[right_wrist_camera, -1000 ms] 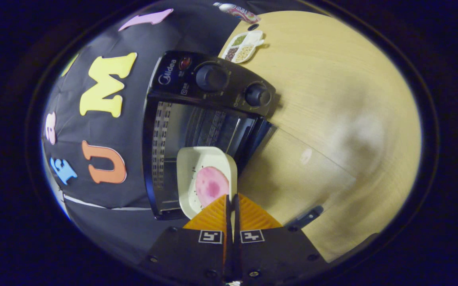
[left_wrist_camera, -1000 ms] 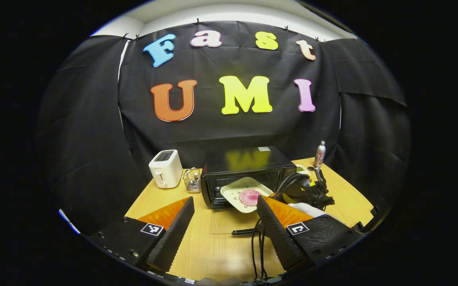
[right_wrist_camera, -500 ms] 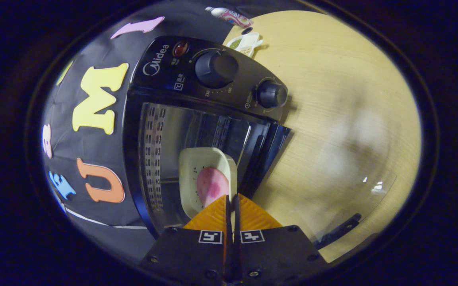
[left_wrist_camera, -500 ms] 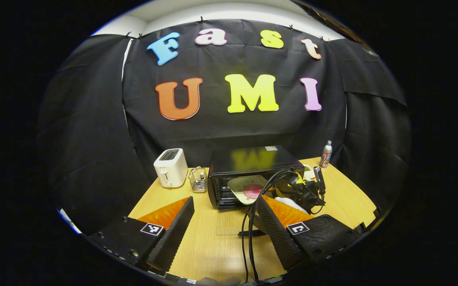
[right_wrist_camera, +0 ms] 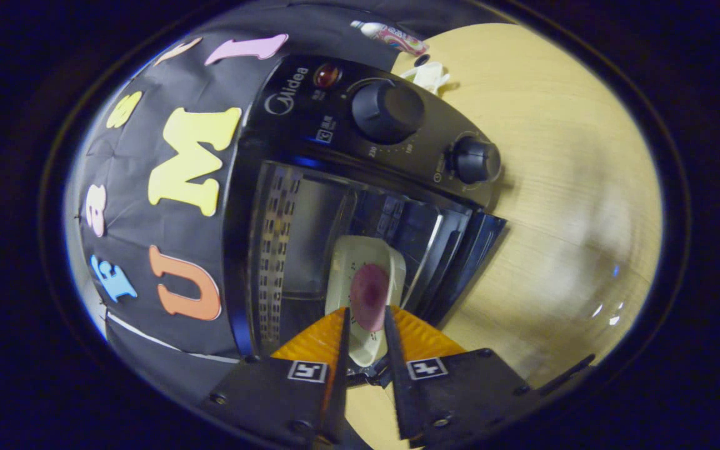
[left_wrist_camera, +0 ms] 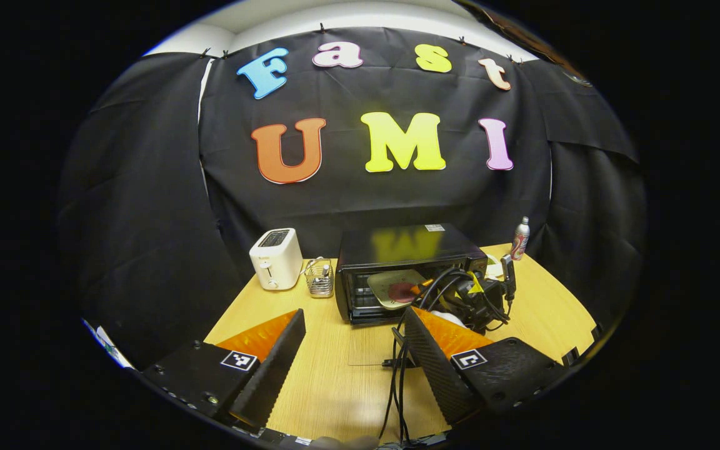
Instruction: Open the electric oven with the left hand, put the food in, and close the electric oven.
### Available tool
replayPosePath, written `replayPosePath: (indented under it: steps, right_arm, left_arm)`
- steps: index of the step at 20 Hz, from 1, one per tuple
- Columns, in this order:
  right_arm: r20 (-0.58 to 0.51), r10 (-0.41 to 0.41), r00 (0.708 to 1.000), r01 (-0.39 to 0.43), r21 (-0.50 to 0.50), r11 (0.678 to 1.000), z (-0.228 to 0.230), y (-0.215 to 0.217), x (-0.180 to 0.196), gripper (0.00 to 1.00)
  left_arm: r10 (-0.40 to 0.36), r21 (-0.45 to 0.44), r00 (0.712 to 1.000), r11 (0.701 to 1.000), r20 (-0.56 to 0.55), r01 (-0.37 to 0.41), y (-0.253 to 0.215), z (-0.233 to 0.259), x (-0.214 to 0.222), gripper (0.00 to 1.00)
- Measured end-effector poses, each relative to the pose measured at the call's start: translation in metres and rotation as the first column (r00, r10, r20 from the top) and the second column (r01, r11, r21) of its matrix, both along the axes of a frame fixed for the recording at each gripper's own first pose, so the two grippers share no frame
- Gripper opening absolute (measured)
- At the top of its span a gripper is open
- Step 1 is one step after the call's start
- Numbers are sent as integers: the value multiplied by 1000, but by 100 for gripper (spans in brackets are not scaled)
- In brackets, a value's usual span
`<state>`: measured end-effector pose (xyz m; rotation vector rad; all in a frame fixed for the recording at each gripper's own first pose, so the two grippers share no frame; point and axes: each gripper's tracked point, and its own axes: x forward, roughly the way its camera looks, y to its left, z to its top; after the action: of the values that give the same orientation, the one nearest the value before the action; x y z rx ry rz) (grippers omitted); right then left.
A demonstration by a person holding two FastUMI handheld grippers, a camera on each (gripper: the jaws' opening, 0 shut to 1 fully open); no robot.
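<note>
Your wooden worktop (left_wrist_camera: 329,387), the black oven (right_wrist_camera: 360,187) on it with its door down, the plate (right_wrist_camera: 365,275) of food (right_wrist_camera: 369,295) inside the oven, your right gripper (right_wrist_camera: 365,325) parted around the plate's edge, your left gripper (left_wrist_camera: 350,340) spread wide, holding nothing.

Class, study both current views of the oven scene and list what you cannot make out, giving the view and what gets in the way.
- Oven back wall: right gripper view, too dark.
- Plate near rim: right gripper view, partly hidden behind the right tongs.
- Right side of the oven opening: left gripper view, hidden by cables.
- Wire basket contents: left gripper view, too small.
- Bottle label: left gripper view, too small.
</note>
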<state>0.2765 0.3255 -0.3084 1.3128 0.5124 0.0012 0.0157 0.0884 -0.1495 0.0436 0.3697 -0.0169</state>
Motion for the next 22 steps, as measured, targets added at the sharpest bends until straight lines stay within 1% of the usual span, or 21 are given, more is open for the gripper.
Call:
replayPosePath:
  steps: [1, 2, 3, 4, 5, 6, 7, 8, 9, 10, 11, 12, 14, 15, 17, 20, 21, 22]
  right_arm:
    - [-1, 21, 1000, -21, -28, 999, 0, 0, -4, 53]
    - [3, 48, 999, -47, -56, 997, 1, 0, -10, 63]
    - [7, 63, 998, -62, -75, 995, 2, -2, -16, 84]
    - [6, 91, 996, -90, -113, 989, 4, -5, -26, 86]
    - [20, 117, 993, -111, -181, 977, 7, -12, -37, 82]
    - [42, 154, 987, -138, -266, 954, 13, -19, -48, 87]
    - [51, 196, 979, -168, -331, 928, 21, -26, -60, 93]
    - [58, 224, 973, -183, -398, 899, 30, -37, -72, 93]
    - [73, 251, 965, -188, -470, 862, 39, -47, -79, 91]
    - [63, 268, 961, -196, -526, 828, 46, -61, -88, 89]
    - [59, 282, 958, -199, -573, 795, 53, -74, -95, 98]
    - [59, 286, 956, -193, -610, 768, 60, -87, -103, 94]
    - [54, 285, 957, -179, -665, 725, 72, -119, -113, 93]
    - [57, 280, 958, -166, -687, 707, 79, -132, -119, 94]
    - [62, 275, 960, -143, -734, 664, 94, -160, -132, 94]
    - [77, 273, 959, -97, -815, 571, 115, -203, -145, 95]
    - [76, 274, 959, -87, -839, 537, 123, -216, -151, 100]
    - [76, 266, 961, -77, -850, 521, 130, -227, -158, 94]
  left_arm:
    - [2, -4, 1000, 1000, 2, -2, 0, 0, 0, 97]
    - [3, -10, 1000, 1000, 10, -3, 0, 0, 1, 97]
    - [5, -14, 1000, 1000, 17, -5, 0, -1, 1, 97]
    - [8, -15, 1000, 1000, 19, -8, 0, -2, 1, 97]
    - [12, -19, 1000, 1000, 22, -11, 1, -3, 3, 97]
    - [15, -26, 1000, 1000, 25, -14, 2, -3, 3, 97]
    - [20, -32, 999, 999, 30, -19, 3, -2, 3, 97]
    - [23, -33, 999, 999, 47, -21, 4, 1, 5, 97]
    - [26, -31, 998, 999, 63, -24, 5, 2, 7, 97]
    - [28, -30, 997, 999, 74, -25, 5, 3, 9, 97]
    - [30, -32, 996, 999, 82, -28, 4, 4, 10, 97]
    - [33, -31, 996, 999, 88, -30, 4, 3, 10, 97]
    - [37, -22, 994, 999, 100, -35, 2, -2, 11, 97]
    - [41, -15, 995, 999, 94, -40, 2, -7, 10, 97]
    - [41, -10, 995, 999, 88, -40, -2, -22, 10, 97]
    - [37, -22, 998, 999, 57, -35, -11, -51, 8, 97]
    - [33, -30, 998, 999, 50, -31, -15, -61, 8, 97]
    - [28, -40, 999, 999, 35, -27, -20, -74, 8, 97]
